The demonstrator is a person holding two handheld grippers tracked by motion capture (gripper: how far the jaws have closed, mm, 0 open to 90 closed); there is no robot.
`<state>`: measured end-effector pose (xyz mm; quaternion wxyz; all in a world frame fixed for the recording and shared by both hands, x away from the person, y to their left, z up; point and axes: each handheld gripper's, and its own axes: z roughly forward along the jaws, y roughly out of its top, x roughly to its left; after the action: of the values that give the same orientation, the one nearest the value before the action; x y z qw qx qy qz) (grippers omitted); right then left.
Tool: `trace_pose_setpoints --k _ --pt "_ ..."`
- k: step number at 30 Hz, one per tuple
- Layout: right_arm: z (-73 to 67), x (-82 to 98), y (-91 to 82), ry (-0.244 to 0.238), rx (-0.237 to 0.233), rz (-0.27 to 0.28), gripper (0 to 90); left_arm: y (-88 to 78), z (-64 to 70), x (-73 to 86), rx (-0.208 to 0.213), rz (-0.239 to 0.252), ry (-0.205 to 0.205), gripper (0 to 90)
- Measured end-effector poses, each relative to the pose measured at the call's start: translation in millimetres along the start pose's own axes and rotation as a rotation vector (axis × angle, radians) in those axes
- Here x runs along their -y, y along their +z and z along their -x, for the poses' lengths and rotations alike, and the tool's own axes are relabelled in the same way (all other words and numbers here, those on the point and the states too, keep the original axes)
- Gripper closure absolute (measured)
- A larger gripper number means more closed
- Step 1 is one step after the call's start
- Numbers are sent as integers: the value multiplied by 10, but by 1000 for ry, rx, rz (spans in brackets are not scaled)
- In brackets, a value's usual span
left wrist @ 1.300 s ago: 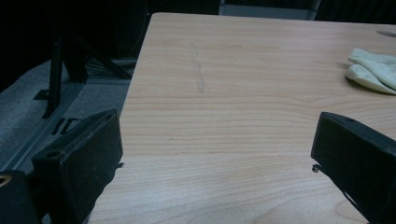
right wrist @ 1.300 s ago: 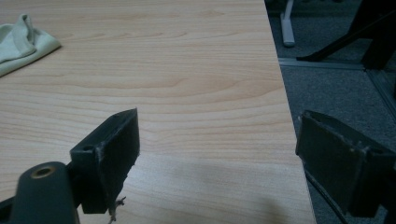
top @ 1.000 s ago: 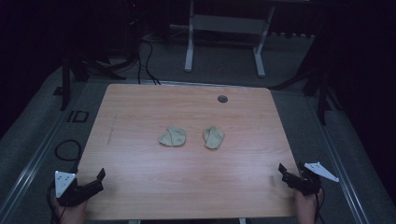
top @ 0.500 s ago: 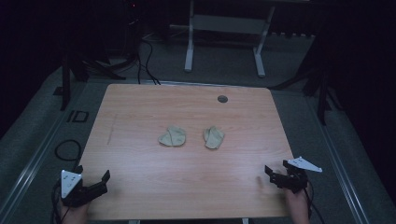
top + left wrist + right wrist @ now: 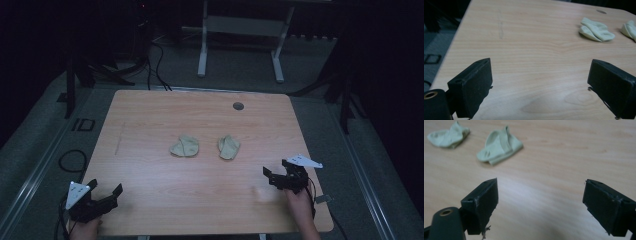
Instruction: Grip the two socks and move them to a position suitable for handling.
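Note:
Two pale green crumpled socks lie near the middle of the wooden table [image 5: 150, 120]: a left sock [image 5: 184, 146] [image 5: 596, 31] [image 5: 447, 135] and a right sock [image 5: 229, 147] [image 5: 629, 28] [image 5: 499, 146]. My left gripper [image 5: 104, 193] [image 5: 540, 87] hovers at the table's near left corner, open, with nothing between its jaws. My right gripper [image 5: 276, 170] [image 5: 541, 205] is over the near right part of the table, open and empty, pointing toward the right sock.
A dark round grommet hole [image 5: 238, 106] [image 5: 601, 11] sits near the table's far edge. Beyond the table stand a white metal frame [image 5: 240, 35] and cables [image 5: 155, 65] on the grey floor. Bare wood lies between the grippers and the socks.
My right gripper has moved left and forward from the table's right edge onto the tabletop toward the socks. The left gripper has shifted slightly right along the near edge.

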<state>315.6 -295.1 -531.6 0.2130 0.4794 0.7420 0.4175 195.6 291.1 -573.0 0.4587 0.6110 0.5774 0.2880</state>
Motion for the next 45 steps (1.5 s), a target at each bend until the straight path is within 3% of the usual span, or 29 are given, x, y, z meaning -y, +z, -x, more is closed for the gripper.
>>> trace_pose_setpoints --k 3,4,6,9,12,15,19,21,23,25,28,31,36,37,39,40,42,44,45 --pt "-97 -128 106 6 -2 0 135 -37 66 -4 -22 -34 5 37" --pt "-123 -156 131 -1 -6 2 135 -54 81 -7 -11 -40 2 36" --pt "-188 -234 215 -10 -48 -8 135 -93 114 -8 26 -31 20 24" --pt "-318 -357 355 -44 -94 -20 135 -109 155 -21 31 -21 43 23" --pt "-377 -420 432 -55 -111 -30 135 -94 191 -20 32 -25 33 23" --pt "-481 -554 626 -56 -147 -33 138 -75 213 -3 21 -25 27 23" --pt "-578 -642 835 -68 -124 -65 193 -63 205 10 17 -30 27 23" --pt "-613 -678 952 -65 -134 -89 223 -49 202 4 20 -33 30 23" --pt "-649 -711 1046 -82 -106 -99 313 -33 204 2 19 -28 42 23" --pt "-656 -734 1137 -74 -96 -108 337 -20 200 10 20 -34 47 23" --pt "-659 -746 1270 -54 -91 -130 337 -12 184 33 21 -43 43 23" --pt "-692 -736 1396 -82 -45 -151 337 -22 165 44 20 -45 39 23" --pt "-704 -682 1557 -66 -37 -181 322 -35 152 47 22 -44 28 23" --pt "-742 -647 1612 -97 -15 -186 312 -33 149 47 23 -44 28 23" --pt "-742 -647 1612 -97 -15 -186 312 -31 146 48 23 -43 28 23" --pt "-807 -619 1624 -159 5 -170 368 -19 144 54 23 -50 28 23" --pt "-814 -604 1612 -167 -7 -156 459 -12 145 58 28 -55 27 23" --pt "-816 -608 1588 -184 1 -157 663 -7 147 58 30 -59 31 23" --pt "-817 -613 1583 -191 3 -162 701 -6 148 59 31 -58 31 23"
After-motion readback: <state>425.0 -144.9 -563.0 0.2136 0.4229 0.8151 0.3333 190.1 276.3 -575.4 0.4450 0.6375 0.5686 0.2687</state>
